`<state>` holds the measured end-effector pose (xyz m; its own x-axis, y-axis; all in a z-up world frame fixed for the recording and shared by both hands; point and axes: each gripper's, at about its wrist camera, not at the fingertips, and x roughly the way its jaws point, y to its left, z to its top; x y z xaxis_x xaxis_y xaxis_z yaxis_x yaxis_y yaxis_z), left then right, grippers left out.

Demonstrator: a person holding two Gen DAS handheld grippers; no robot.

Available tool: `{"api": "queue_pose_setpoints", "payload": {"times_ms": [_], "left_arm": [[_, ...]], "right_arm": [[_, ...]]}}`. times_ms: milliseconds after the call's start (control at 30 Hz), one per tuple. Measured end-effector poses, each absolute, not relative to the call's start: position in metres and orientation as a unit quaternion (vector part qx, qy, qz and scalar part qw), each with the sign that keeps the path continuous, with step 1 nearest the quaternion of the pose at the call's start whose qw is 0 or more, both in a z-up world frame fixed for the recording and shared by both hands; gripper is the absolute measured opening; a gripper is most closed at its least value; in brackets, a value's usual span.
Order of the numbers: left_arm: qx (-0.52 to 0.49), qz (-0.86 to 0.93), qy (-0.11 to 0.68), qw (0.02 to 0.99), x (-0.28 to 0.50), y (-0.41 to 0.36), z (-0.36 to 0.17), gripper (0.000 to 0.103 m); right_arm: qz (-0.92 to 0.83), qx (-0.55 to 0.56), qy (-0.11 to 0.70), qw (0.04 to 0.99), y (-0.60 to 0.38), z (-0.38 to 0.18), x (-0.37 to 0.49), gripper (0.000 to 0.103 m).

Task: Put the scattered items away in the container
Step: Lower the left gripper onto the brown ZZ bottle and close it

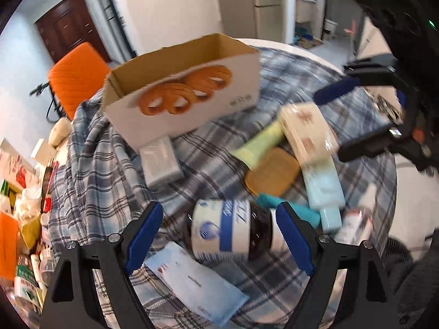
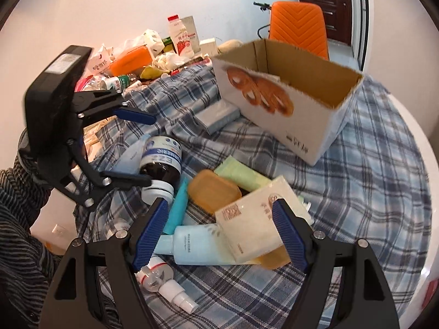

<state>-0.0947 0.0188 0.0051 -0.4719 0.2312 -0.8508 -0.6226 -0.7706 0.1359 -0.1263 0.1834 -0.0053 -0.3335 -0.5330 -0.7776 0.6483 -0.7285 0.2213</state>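
Left tongs [image 1: 221, 235]: jaws spread wide, astride the brown bottle lying on its side; the blue pads stand off its ends, nothing gripped.
Right tongs [image 2: 221, 235]: jaws wide apart, low over the beige packet; whether a pad touches it cannot be told, no clamp shows.
Brown bottle [image 1: 233, 230]: dark glass, white-and-blue label, white cap; lies at the near side of the surface [image 2: 384, 181], which wears a blue plaid cloth [image 1: 104, 181].
Blue-white sachet [image 1: 197, 282]: flat on the cloth, just beside the bottle on its near side.
Small spray bottle [image 2: 167, 285]: clear with a white nozzle, on its side near the right tongs' left finger.
Pale blue tube [image 2: 197, 246]: lies partly under the beige packet.
Beige packet [image 2: 255, 227]: wrapped, tilted, resting on the pile of items in the middle of the surface.
Teal tube [image 2: 178, 205]: between the brown bottle and the orange soap box.
Orange soap box [image 2: 214, 194]: touching the pale green tube [image 2: 244, 175] behind it.
Grey tissue pack [image 1: 162, 161]: just beside the near wall of the container.
Cardboard box [image 1: 181, 93]: the open container, printed with orange rings, toward the far side of the surface; its floor is hidden by the walls.
Orange chair [image 2: 299, 27]: beyond the far edge.
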Motion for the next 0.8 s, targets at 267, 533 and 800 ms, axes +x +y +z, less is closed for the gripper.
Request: {"api": "queue_pose_setpoints", "payload": {"times_ms": [267, 533, 800], "left_arm": [[-0.446, 0.815, 0.231, 0.287, -0.091, 0.026, -0.001, 0.087], [-0.44, 0.807, 0.27, 0.286, -0.09, 0.033, -0.007, 0.089], [-0.451, 0.794, 0.289, 0.288, -0.09, 0.036, -0.008, 0.089]], "right_arm": [[-0.799, 0.429, 0.083, 0.413, 0.17, -0.007, -0.11, 0.077], [-0.78, 0.441, 0.115, 0.429, 0.148, -0.023, -0.102, 0.077], [-0.776, 0.435, 0.132, 0.436, 0.139, -0.023, -0.098, 0.077]]}}
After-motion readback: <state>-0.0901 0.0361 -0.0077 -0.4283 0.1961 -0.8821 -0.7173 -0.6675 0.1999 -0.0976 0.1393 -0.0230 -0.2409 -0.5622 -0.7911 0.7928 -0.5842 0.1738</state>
